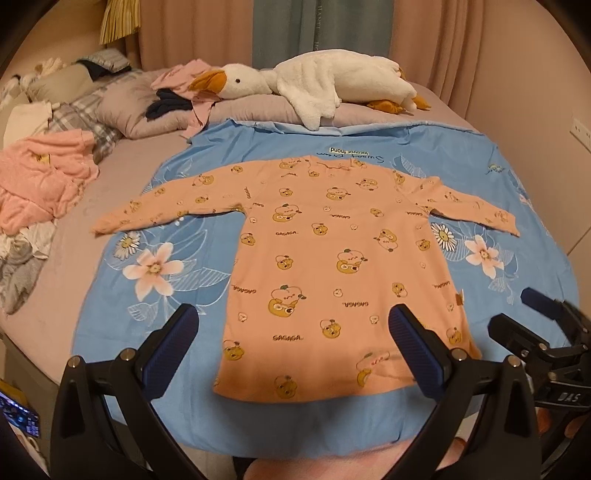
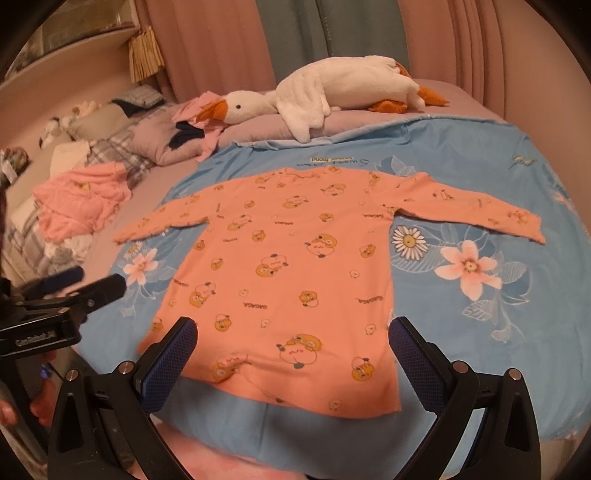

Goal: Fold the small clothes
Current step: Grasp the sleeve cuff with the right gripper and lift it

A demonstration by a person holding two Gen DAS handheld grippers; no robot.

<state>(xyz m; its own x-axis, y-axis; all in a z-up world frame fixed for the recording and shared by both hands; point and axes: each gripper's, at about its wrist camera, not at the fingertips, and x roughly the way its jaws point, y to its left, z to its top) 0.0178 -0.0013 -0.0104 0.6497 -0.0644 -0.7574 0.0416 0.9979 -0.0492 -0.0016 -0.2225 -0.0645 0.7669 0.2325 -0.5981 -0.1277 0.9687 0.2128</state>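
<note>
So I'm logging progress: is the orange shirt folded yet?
No, spread flat: the orange shirt lies with both sleeves out on the blue sheet.

A mauve-sheeted bed (image 1: 74,236) fills the room ahead, overlaid with a blue floral cloth (image 1: 184,280). Beyond it hang pink curtains (image 1: 192,33) flanking a teal panel (image 1: 295,29). Pillows (image 1: 122,107) sit far left under warm, dim light.

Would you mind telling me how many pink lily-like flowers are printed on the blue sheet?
2: one pink flower left of the orange shirt, another right of it below the sleeve. The shirt may hide more.
</note>
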